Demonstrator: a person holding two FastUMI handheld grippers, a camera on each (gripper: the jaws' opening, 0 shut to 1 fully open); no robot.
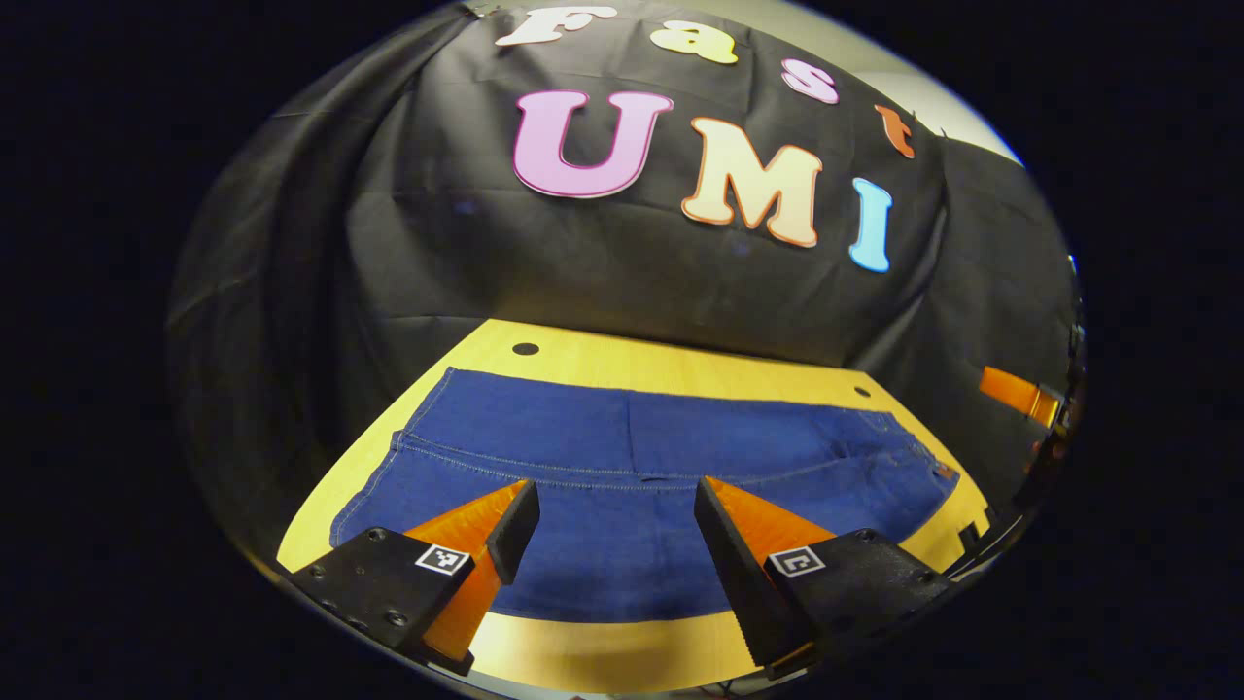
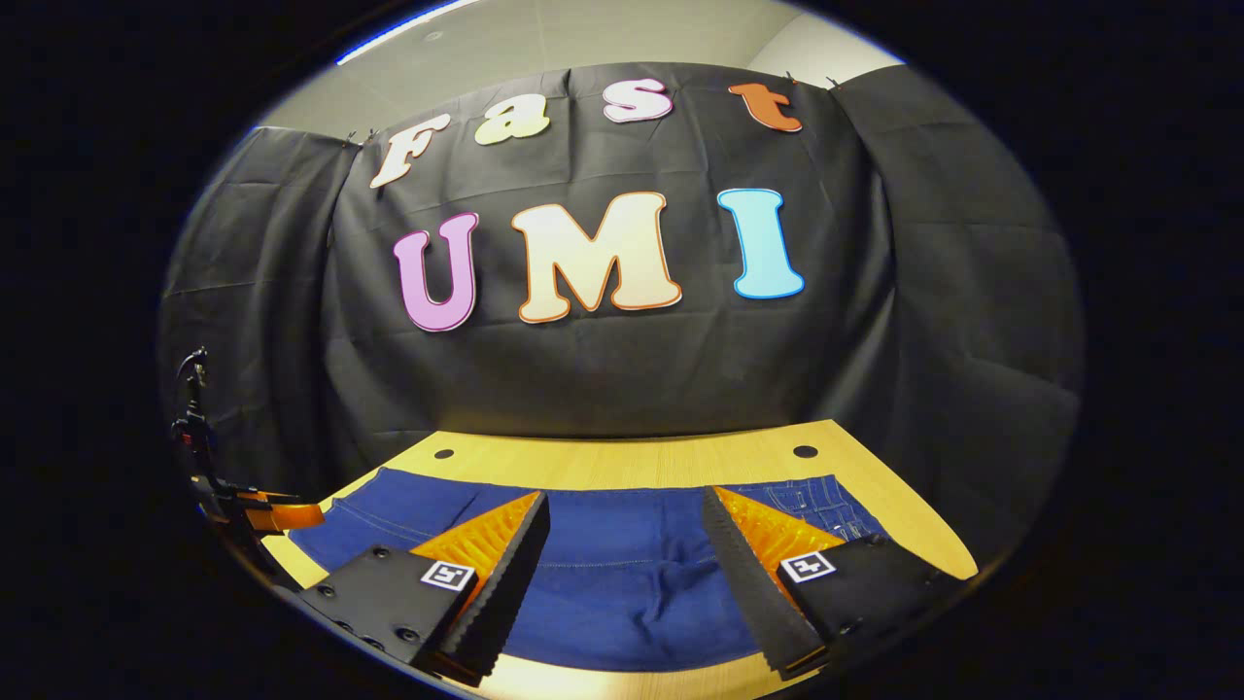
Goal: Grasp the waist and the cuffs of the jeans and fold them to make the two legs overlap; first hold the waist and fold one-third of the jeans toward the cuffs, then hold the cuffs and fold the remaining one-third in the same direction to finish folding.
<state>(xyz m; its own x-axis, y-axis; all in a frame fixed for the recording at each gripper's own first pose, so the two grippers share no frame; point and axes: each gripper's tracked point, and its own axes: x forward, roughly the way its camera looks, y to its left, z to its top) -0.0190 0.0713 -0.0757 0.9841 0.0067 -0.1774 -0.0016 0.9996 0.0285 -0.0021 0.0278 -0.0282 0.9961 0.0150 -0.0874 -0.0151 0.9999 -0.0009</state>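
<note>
Left gripper view has the wooden table (image 1: 603,355) running under the black cloth wall, and your jeans (image 1: 622,437) are spread flat across it, dark blue denim with pale stitching; it looks like the legs already overlap. Judging by the pocket stitching and rivets, the waist end (image 1: 904,437) sits off to the right side of that view, and the seam (image 1: 544,476) runs straight across the middle.

Your left gripper (image 1: 617,515) hangs just above the denim with its jaws spread wide, nothing in them. Same story in the right gripper view: right gripper (image 2: 627,530) is wide apart over the cloth, with the pocket area (image 2: 807,496) just past its right finger.

My guess is you're lining up for the waist grab. Denim is stiff and thick, so pinch through all layers at the two waist corners, lift together, and lay it down evenly so the fold line stays straight.
</note>
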